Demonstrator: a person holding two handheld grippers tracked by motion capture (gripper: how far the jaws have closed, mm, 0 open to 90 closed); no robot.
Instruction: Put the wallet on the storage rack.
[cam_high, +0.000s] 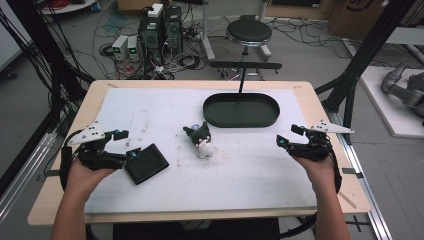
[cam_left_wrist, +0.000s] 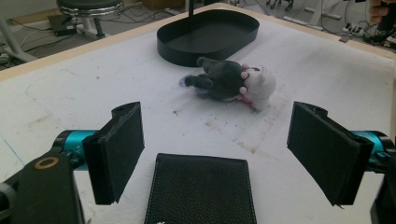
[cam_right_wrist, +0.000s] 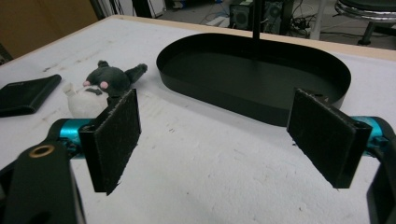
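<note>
A small black and white plush toy (cam_high: 201, 141) lies on its side near the middle of the white mat (cam_high: 250, 175). Left of it rests a black leather wallet (cam_high: 146, 163). My left gripper (cam_high: 126, 144) hovers just at the wallet's left edge, jaws open; in the left gripper view the wallet (cam_left_wrist: 201, 191) sits between and just beyond the open pads (cam_left_wrist: 119, 149), with the plush (cam_left_wrist: 233, 81) farther off. My right gripper (cam_high: 290, 136) stands open at the right side of the mat, nothing between its pads (cam_right_wrist: 329, 135); the plush (cam_right_wrist: 100, 88) lies beyond its left pad.
A black oval tray (cam_high: 241, 110) with an upright T-shaped stand sits at the far middle of the mat; the right gripper view has the tray (cam_right_wrist: 254, 77) straight ahead. A stool (cam_high: 249, 34), computers and cables stand on the floor beyond the table.
</note>
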